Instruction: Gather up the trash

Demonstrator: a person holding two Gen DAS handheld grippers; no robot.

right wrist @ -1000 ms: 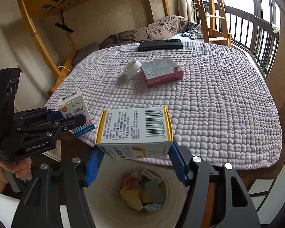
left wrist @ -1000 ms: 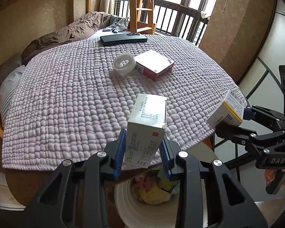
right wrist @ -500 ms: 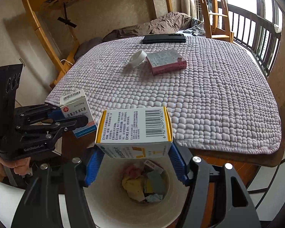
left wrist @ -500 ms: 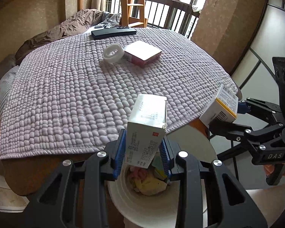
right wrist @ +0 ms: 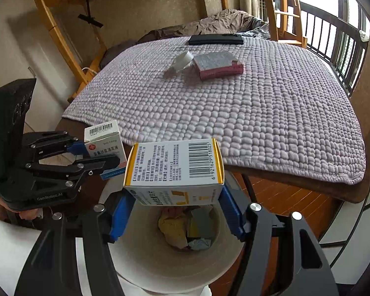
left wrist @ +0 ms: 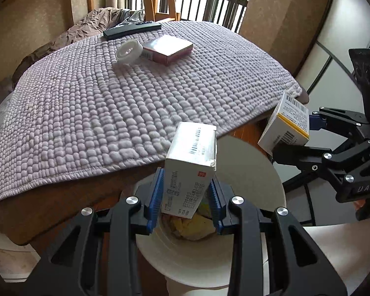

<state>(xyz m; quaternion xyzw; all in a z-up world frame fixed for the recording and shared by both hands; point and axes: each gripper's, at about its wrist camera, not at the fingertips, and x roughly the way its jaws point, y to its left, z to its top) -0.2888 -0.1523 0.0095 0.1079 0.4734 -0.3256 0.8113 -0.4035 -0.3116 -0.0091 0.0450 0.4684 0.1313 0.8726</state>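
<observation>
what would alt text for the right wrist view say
The right gripper holds a yellow-edged white box over a white bin of crumpled trash, the left gripper holding a smaller box beside it.

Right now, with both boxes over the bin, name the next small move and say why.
Probably open both grippers. The left gripper holds the white box and the right gripper the yellow-edged box, each above the white bin, so they should drop in.

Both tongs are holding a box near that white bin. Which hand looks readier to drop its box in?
Probably the right tongs: their yellow box hangs over the bin mouth. The left tongs' white box sits nearer the rim.
</observation>
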